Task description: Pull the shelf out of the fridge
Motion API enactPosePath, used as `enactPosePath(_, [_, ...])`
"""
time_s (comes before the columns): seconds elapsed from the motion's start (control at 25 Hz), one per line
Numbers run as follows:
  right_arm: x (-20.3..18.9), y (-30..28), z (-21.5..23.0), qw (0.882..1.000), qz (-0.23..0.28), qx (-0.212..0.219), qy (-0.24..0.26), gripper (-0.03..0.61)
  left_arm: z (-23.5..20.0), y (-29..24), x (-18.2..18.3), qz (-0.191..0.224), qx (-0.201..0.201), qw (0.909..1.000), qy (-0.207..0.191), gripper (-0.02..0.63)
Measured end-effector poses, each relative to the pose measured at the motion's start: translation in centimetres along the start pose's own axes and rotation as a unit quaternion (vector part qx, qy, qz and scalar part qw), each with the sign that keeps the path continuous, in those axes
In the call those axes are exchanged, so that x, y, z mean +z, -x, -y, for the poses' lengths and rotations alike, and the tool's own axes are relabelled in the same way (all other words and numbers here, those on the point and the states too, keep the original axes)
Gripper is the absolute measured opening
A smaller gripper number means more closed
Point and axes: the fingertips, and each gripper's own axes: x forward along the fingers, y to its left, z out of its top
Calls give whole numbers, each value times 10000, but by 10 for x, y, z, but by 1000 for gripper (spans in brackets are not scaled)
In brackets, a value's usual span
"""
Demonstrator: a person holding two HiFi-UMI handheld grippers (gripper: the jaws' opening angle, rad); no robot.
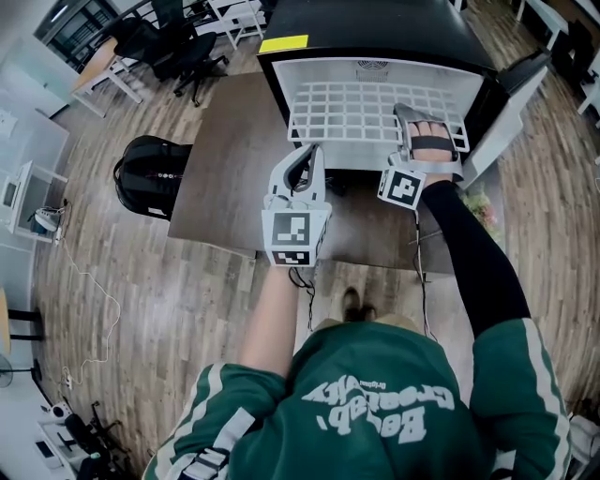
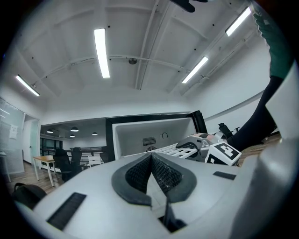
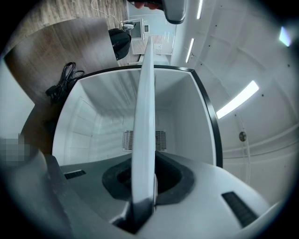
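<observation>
- wood-plank office floor, with black chairs at the upper left of the head view.
- dark brown bench, carrying the fridge on its far right part.
- fridge: black shell, white cavity, mouth open toward the person, door swung out to the right.
- black rounded bag on the floor, just beside the bench's left edge.
- shelf: white grid, lying flat in the cavity, front edge at the fridge's mouth; edge-on as a white strip running up the middle of the right gripper view.
- left gripper: level in front of the fridge, near the shelf's front left corner; touching it or not, impossible to tell. jaws pressed together tip to tip, nothing between them.
- right gripper: reaching onto the shelf's front right corner. jaws closed on the shelf's edge, only as far apart as the shelf is thick, pads against both its faces.
- coiled black cable on the bench beside the fridge.
- yellow label on the fridge's top, at its left front corner.
</observation>
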Motion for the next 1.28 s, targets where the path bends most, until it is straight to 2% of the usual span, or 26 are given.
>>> enactPosePath(0.44, [1,14,0,9997,26,-210,116,55,16,22,8,-132,183,9997,-115,15])
enactPosePath(0.84, [5,17,-4,9998,140,-147,47,51,30,42,23,-64,297,9988,-391,15])
enactPosePath(1.28, [8,17,-5,9999,155,10,-55,51,30,39,30,33,234,9989,-416,15])
